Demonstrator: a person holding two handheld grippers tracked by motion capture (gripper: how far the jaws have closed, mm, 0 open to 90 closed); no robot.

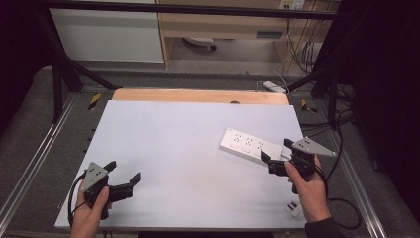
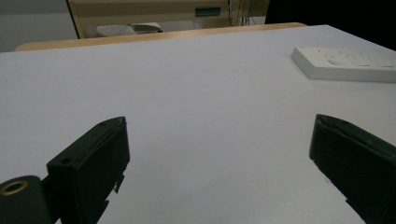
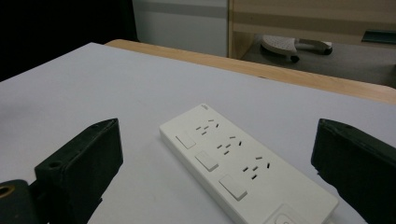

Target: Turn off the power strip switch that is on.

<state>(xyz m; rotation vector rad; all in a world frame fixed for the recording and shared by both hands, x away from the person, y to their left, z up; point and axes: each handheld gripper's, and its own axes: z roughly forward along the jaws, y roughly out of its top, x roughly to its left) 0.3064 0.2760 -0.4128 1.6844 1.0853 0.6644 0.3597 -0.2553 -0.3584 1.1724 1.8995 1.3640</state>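
Note:
A white power strip (image 1: 250, 145) with three sockets and three switches lies flat on the white table (image 1: 178, 134), right of centre. My right gripper (image 1: 276, 149) is open at the strip's near end, one jaw on each side of it and not touching. In the right gripper view the strip (image 3: 233, 163) runs between the spread jaws of that gripper (image 3: 219, 126). My left gripper (image 1: 124, 171) is open with nothing in it near the front left of the table. Its own view looks past the open left gripper (image 2: 219, 123) over bare tabletop, with the strip (image 2: 345, 63) far off at the upper right.
A small white plug-like part (image 1: 294, 208) lies at the table's front right corner beside the right wrist. A wooden strip (image 1: 198, 95) edges the far side. Black frame posts (image 1: 57, 84) and cables (image 1: 341, 124) flank the table.

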